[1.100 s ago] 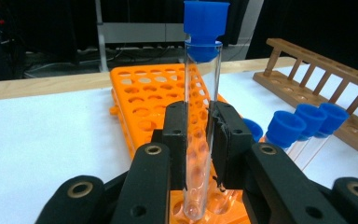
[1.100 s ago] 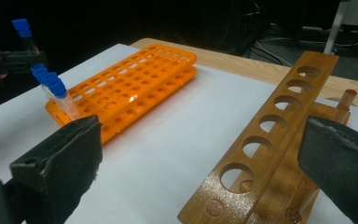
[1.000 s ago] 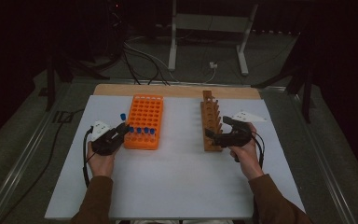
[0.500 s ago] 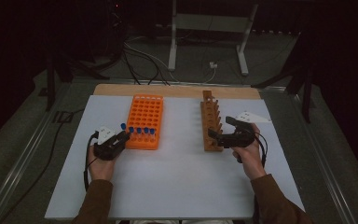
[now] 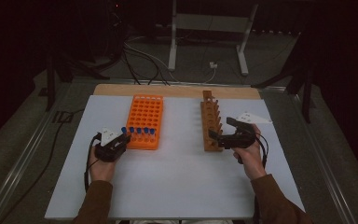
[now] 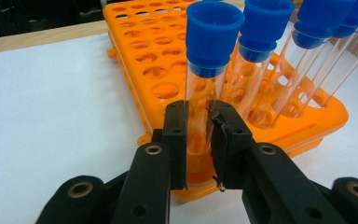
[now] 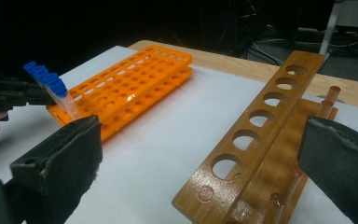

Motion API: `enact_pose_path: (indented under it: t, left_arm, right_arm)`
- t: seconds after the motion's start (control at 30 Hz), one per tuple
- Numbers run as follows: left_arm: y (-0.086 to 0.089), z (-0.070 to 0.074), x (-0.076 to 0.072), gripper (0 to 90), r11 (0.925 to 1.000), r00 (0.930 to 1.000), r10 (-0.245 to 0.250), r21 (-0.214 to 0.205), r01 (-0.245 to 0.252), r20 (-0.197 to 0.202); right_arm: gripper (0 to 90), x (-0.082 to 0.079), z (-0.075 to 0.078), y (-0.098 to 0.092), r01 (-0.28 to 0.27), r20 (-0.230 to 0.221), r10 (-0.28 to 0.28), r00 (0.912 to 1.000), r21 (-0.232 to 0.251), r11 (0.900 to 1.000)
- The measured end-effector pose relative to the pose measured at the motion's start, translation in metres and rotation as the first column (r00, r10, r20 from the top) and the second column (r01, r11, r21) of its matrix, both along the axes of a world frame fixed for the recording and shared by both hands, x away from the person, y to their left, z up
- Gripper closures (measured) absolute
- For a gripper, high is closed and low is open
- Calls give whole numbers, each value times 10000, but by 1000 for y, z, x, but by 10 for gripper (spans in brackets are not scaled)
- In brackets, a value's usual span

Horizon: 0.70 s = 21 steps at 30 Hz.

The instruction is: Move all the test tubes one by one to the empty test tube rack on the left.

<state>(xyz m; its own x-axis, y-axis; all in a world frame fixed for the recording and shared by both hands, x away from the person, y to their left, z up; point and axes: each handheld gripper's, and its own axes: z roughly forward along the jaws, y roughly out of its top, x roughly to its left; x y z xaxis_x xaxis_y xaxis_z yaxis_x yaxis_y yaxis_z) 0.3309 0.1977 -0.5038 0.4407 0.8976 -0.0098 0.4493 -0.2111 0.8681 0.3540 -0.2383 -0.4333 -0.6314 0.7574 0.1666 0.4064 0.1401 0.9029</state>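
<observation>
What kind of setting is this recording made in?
Probably a lab-style recording bench: an orange tube rack with blue-capped tubes, a wooden rack, a white table and floor cables.

Clear plastic test tube with a blue screw cap (image 6: 213, 42), standing nearly upright in the near corner hole of a flat orange plastic tube rack (image 6: 144, 60) with many round holes. First in a row of like blue-capped tubes along the rack's near edge. Rack lying flat on white table surface.
</observation>
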Motion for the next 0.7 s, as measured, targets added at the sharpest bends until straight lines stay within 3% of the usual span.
enact_pose_path:
  t: [0.27,0.47,0.7]
  left_arm:
    - [5,2,0,701,9983,9998,50,-586,-62,-201]
    - [10,11,-8,603,9959,9997,193,-883,-181,128]
    - [18,26,-19,488,9840,9992,-1,-1780,70,390]
  right_arm:
    - [0,-3,1,-5,58,-17,-57,10000,42,10000]
    - [0,-5,-3,-10,121,-82,-120,9999,35,9999]
    - [0,-10,-2,-15,297,133,-295,9995,-115,9995]
